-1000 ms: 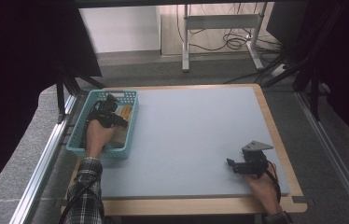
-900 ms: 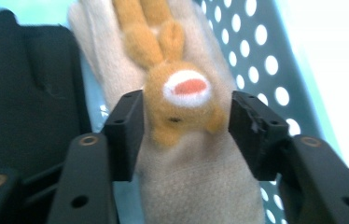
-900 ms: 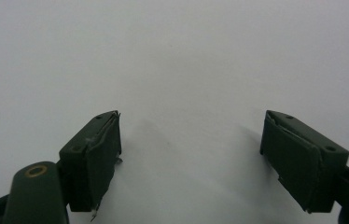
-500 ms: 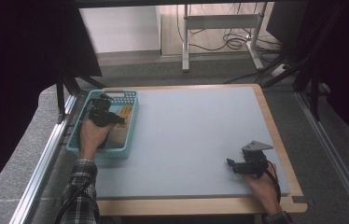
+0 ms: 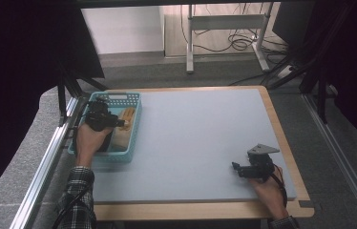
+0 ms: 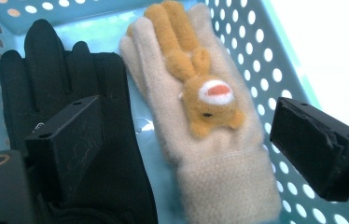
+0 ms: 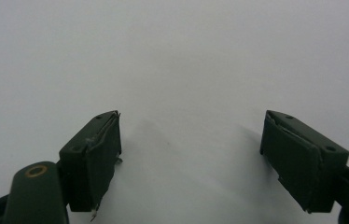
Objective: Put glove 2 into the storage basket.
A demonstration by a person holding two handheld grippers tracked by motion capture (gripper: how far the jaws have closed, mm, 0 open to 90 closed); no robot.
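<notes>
The left gripper (image 6: pixel 182 140), drawing back with jaws just spreading empty, is hovering over two gloves: one black glove (image 6: pixel 70 93), one cream glove (image 6: pixel 200 140) bearing an orange plush animal.

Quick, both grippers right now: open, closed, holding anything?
Left hand-held gripper: open, jaws have just been opening, holding nothing, above the beige glove in the basket.
Right hand-held gripper: open, empty, over the table.
</notes>
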